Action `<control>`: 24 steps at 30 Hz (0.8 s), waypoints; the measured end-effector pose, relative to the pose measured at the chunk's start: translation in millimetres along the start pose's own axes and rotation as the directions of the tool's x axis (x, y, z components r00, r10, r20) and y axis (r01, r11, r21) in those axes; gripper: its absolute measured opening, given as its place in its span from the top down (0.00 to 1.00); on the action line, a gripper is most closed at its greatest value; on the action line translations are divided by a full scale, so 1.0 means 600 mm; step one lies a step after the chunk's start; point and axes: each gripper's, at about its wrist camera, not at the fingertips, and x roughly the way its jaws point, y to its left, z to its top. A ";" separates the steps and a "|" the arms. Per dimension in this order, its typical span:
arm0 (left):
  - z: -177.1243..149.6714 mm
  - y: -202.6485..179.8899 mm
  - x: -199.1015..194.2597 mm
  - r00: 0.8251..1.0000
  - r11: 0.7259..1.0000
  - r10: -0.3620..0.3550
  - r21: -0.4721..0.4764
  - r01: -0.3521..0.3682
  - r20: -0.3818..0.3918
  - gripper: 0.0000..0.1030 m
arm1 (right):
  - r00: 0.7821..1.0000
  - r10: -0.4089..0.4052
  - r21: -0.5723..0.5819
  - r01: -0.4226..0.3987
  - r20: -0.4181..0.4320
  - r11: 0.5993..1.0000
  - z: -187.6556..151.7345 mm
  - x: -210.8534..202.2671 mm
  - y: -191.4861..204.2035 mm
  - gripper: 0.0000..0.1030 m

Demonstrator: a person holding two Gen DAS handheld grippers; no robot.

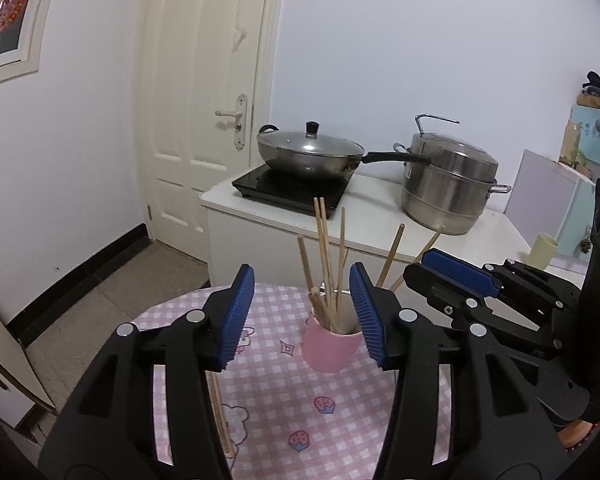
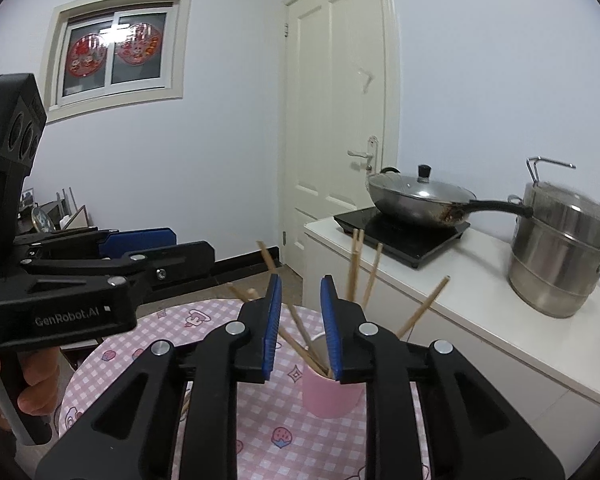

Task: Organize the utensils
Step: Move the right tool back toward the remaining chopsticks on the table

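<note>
A pink cup point(image 1: 329, 347) stands on the round table with a pink checked cloth point(image 1: 268, 400). Several wooden chopsticks point(image 1: 325, 256) stand in it, fanned out. My left gripper point(image 1: 302, 316) is open and empty, hovering just before the cup. A loose chopstick pair point(image 1: 220, 416) lies on the cloth under its left finger. My right gripper point(image 2: 300, 328) is open with a narrow gap and empty, just above the cup point(image 2: 332, 396) and its chopsticks point(image 2: 354, 268). Each gripper shows in the other's view: the right one point(image 1: 460, 272), the left one point(image 2: 148, 248).
Behind the table stands a white counter point(image 1: 372, 216) with a black induction hob point(image 1: 292, 188), a lidded wok point(image 1: 308, 152) and a steel steamer pot point(image 1: 448, 184). A yellowish cup point(image 1: 543, 250) sits at the counter's right. A closed door point(image 1: 208, 80) is at the back left.
</note>
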 end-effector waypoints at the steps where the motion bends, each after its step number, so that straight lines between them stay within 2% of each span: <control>1: -0.002 0.004 -0.007 1.000 1.000 0.003 -0.002 -0.003 0.006 0.51 | 1.000 0.004 -0.003 -0.004 0.004 1.000 0.001 -0.001 0.005 0.81; 6: -0.016 0.033 -0.035 0.999 0.999 0.043 -0.016 -0.043 0.034 0.43 | 0.999 0.044 -0.024 -0.044 0.010 0.999 0.000 0.000 0.039 0.72; 14: -0.049 0.095 -0.045 0.996 0.994 0.095 -0.052 -0.095 0.000 0.37 | 0.994 0.106 -0.058 -0.108 -0.032 0.992 -0.009 0.030 0.100 0.70; 24: -0.107 0.177 -0.051 0.983 0.979 0.173 -0.100 -0.178 -0.057 0.32 | 0.981 0.165 -0.083 -0.174 -0.107 0.981 -0.031 0.075 0.170 0.70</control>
